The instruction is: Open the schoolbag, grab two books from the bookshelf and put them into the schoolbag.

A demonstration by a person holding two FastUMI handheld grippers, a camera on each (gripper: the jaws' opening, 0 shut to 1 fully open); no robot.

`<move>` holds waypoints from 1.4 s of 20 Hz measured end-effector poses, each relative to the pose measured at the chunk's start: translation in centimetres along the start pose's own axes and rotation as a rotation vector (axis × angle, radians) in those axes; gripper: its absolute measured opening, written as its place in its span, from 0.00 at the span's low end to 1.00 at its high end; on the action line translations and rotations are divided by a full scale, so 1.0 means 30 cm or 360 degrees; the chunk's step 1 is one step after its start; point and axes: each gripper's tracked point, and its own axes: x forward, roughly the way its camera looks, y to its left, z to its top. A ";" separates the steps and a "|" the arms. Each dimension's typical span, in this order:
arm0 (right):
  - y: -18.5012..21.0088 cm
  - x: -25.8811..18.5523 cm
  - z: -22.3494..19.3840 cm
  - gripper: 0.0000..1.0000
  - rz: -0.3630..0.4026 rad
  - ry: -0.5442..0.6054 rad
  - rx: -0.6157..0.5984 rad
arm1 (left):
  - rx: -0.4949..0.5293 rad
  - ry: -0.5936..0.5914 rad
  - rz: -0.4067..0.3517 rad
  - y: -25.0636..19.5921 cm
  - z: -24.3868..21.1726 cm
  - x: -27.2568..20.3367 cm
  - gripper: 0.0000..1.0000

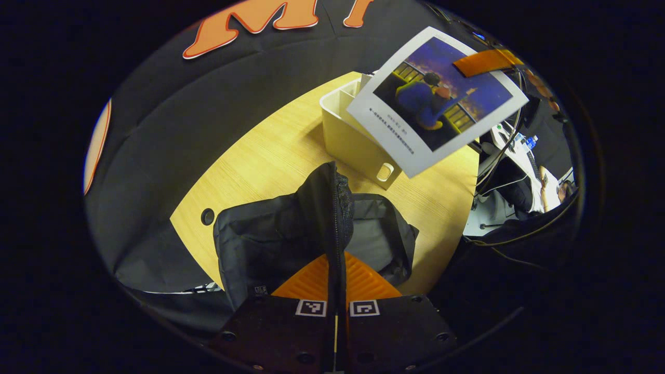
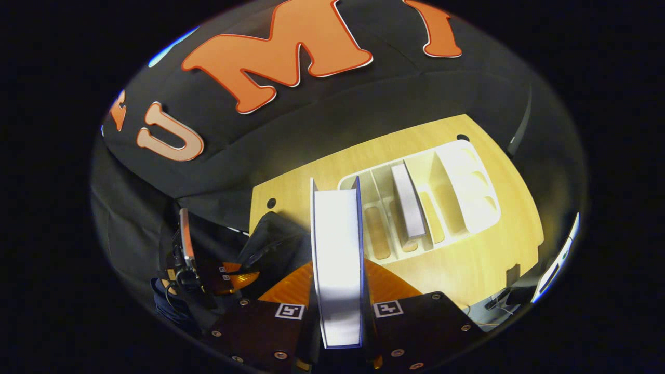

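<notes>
Two grippers are at work over a wooden table [image 1: 270,156]. In the left gripper view, the left gripper [image 1: 336,291] has both fingers pinched on a raised fold of the black schoolbag [image 1: 270,244], right along its zipper edge, so the fabric stands up in a ridge between the jaws. The bag lies on the near part of the table, with its grey lining showing to the right of the ridge. Beyond it stands a cream bookshelf [image 1: 353,135], a box with dividers. Above the bookshelf, a book [image 1: 436,104] with a white border and a blue cover picture hangs tilted in the air, held at its upper corner by the right gripper [image 1: 486,61].

In the right gripper view, the right gripper [image 2: 337,306] clamps that book [image 2: 337,249] between both fingers; the book is seen edge-on, its white page block running up the middle of the view with a blue cover on each side. Behind it the bookshelf [image 2: 467,182] lies on the table [image 2: 499,244], and a second book [image 2: 408,202] stands tilted in one of its middle compartments. Low on the left, the left gripper [image 2: 228,278] shows beside the dark schoolbag [image 2: 275,239], with a hand behind it that is too dark to make out clearly.
</notes>
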 end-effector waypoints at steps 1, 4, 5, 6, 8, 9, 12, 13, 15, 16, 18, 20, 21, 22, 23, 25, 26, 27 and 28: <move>0.010 -0.008 -0.026 0.33 0.0026 -0.0001 0.0009 | 0.0006 -0.0003 -0.0006 -0.004 0.002 0.002 0.02; 0.045 0.015 -0.121 0.33 0.0118 0.0017 0.0049 | 0.0024 -0.0012 -0.0012 -0.010 0.001 -0.004 0.02; 0.059 0.034 -0.166 0.33 0.0152 0.0042 0.0079 | 0.0026 -0.0013 -0.0012 -0.012 0.001 -0.002 0.02; 0.070 0.060 -0.204 0.33 0.0181 0.0063 0.0116 | 0.0030 -0.0013 -0.0017 -0.015 -0.011 -0.004 0.02; 0.090 0.113 -0.275 0.33 0.0238 0.0110 0.0201 | 0.0038 -0.0019 -0.0017 -0.019 -0.014 -0.008 0.02; 0.100 0.134 -0.313 0.33 0.0269 0.0128 0.0234 | 0.0039 -0.0025 -0.0014 -0.022 -0.012 -0.009 0.02; 0.110 0.225 -0.375 0.33 0.0323 0.0114 0.0298 | 0.0048 -0.0037 -0.0018 -0.036 -0.015 -0.001 0.02; 0.116 0.264 -0.384 0.33 0.0335 0.0095 0.0338 | 0.0048 -0.0042 -0.0012 -0.036 -0.017 0.005 0.02; 0.145 0.332 -0.405 0.33 0.0399 0.0081 0.0422 | 0.0028 -0.0051 -0.0022 -0.050 -0.026 0.009 0.02; 0.167 0.348 -0.418 0.33 0.0448 0.0084 0.0463 | 0.0022 -0.0063 -0.0024 -0.056 -0.024 0.008 0.02; 0.191 0.404 -0.445 0.33 0.0489 0.0076 0.0505 | 0.0015 -0.0086 -0.0029 -0.068 -0.024 0.011 0.02; 0.204 0.465 -0.460 0.33 0.0548 0.0055 0.0602 | -0.0007 -0.0102 -0.0035 -0.084 -0.027 0.008 0.02; 0.217 0.488 -0.460 0.33 0.0594 0.0040 0.0666 | -0.0016 -0.0109 -0.0038 -0.092 -0.028 0.008 0.02; 0.222 0.511 -0.459 0.32 0.0633 0.0014 0.0727 | -0.0023 -0.0118 -0.0037 -0.097 -0.030 0.008 0.02; 0.233 0.534 -0.475 0.32 0.0669 -0.0002 0.0766 | -0.0029 -0.0120 -0.0037 -0.103 -0.032 0.005 0.02; 0.247 0.583 -0.488 0.32 0.0731 -0.0036 0.0810 | -0.0026 -0.0117 -0.0036 -0.116 -0.035 0.007 0.02; 0.255 0.598 -0.486 0.32 0.0748 -0.0065 0.0812 | -0.0015 -0.0118 -0.0030 -0.119 -0.033 0.004 0.02; 0.260 0.612 -0.490 0.32 0.0762 -0.0091 0.0810 | -0.0007 -0.0119 -0.0029 -0.130 -0.031 0.005 0.02; 0.270 0.626 -0.495 0.32 0.0769 -0.0103 0.0819 | -0.0001 -0.0118 -0.0029 -0.140 -0.030 0.007 0.02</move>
